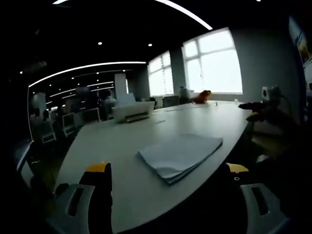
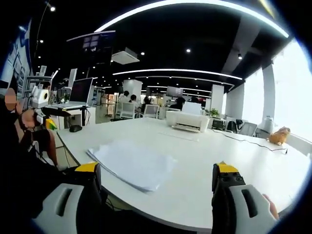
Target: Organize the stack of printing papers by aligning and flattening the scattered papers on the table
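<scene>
Dim overall, lit by glaring far windows [image 1: 212, 63] and curved ceiling light strips [image 2: 195, 6], with blown-out panes, murky foreground, fisheye-bent, softly blurred edges.

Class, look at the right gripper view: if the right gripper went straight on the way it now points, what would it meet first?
Probably the white table, just right of the stack of papers, which lies nearer its left jaw. Depth is unclear, so it might pass above the tabletop.

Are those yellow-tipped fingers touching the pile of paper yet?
Apart. In the right gripper view, bare table separates the right gripper from the paper stack; the left gripper view shows the same gap for the left gripper.
</scene>
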Action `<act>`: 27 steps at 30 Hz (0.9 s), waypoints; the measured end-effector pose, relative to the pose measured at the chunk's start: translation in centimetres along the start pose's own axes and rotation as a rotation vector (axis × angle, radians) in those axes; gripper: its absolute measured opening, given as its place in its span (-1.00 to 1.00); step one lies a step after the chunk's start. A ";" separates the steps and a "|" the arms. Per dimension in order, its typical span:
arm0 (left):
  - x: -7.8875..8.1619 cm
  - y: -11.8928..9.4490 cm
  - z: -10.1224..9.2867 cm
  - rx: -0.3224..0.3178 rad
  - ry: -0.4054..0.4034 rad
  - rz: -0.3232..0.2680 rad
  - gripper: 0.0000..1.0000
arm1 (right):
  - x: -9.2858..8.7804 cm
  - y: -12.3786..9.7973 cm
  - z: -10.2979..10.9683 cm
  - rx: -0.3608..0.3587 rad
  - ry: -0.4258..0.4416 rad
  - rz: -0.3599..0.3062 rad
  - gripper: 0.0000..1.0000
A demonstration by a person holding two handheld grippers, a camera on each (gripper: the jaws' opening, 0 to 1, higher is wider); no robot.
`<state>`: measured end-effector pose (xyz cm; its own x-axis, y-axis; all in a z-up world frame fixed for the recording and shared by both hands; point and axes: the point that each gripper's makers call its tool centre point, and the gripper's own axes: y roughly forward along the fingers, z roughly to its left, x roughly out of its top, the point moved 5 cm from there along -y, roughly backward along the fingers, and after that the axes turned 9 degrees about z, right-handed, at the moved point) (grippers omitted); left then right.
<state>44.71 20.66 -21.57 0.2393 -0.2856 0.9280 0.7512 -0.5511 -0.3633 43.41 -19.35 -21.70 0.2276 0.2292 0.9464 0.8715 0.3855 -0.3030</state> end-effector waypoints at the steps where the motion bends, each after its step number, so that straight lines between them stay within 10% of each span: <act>1: 0.0 0.0 0.0 -0.001 0.000 0.001 0.93 | 0.0 0.0 0.0 0.000 0.001 0.001 0.79; 27: -0.1 0.2 -0.4 -0.016 0.003 0.002 0.93 | 0.2 0.3 0.1 0.000 -0.007 0.005 0.79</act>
<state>44.62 20.28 -21.77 0.2392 -0.2888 0.9270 0.7407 -0.5631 -0.3665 43.60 -19.08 -21.65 0.2286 0.2378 0.9440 0.8705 0.3842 -0.3076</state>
